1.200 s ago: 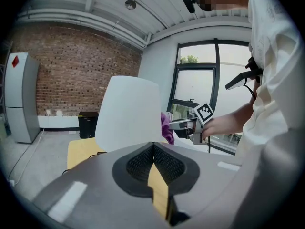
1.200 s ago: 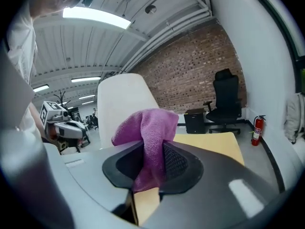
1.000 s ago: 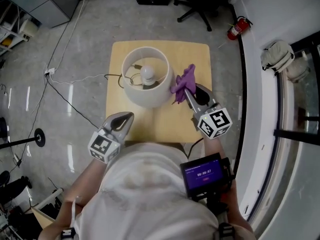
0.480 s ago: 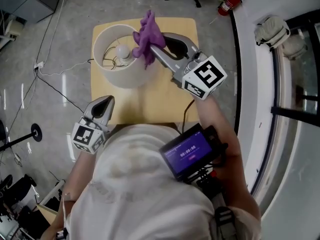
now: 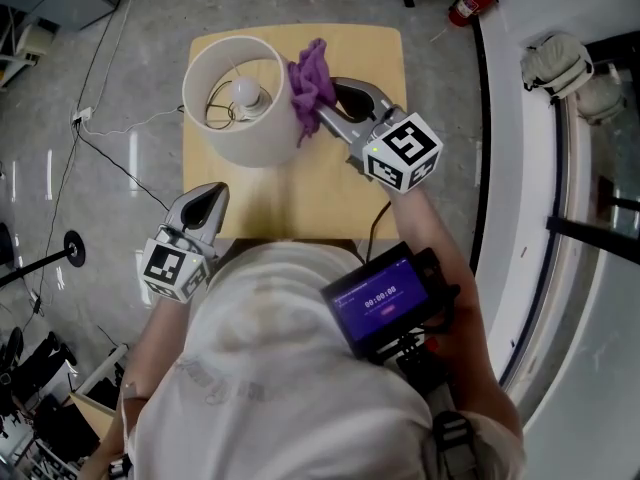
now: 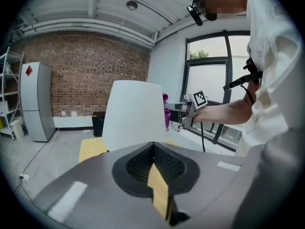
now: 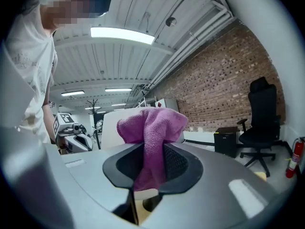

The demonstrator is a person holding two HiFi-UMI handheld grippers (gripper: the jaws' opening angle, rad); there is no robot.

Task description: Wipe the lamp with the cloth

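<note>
The lamp's white shade point(image 5: 236, 128) stands at the far left of the small yellow table point(image 5: 300, 198), its bulb point(image 5: 246, 93) visible from above. My right gripper point(image 5: 318, 110) is shut on a purple cloth point(image 5: 310, 80), and the bunched cloth lies against the shade's upper right rim. In the right gripper view the cloth point(image 7: 153, 132) fills the jaws, with the shade point(image 7: 110, 124) just behind it. My left gripper point(image 5: 208, 200) hovers shut and empty at the table's near left edge, pointing at the shade point(image 6: 133, 123).
A power cord point(image 5: 120, 158) runs from the lamp across the floor to the left. A black office chair point(image 7: 257, 118) and a red fire extinguisher point(image 5: 467, 6) stand beyond the table. A window wall runs along the right.
My right gripper has lifted the cloth from beside the shade's right wall up to its top rim, then drawn it slightly outward. The left gripper has hardly moved.
</note>
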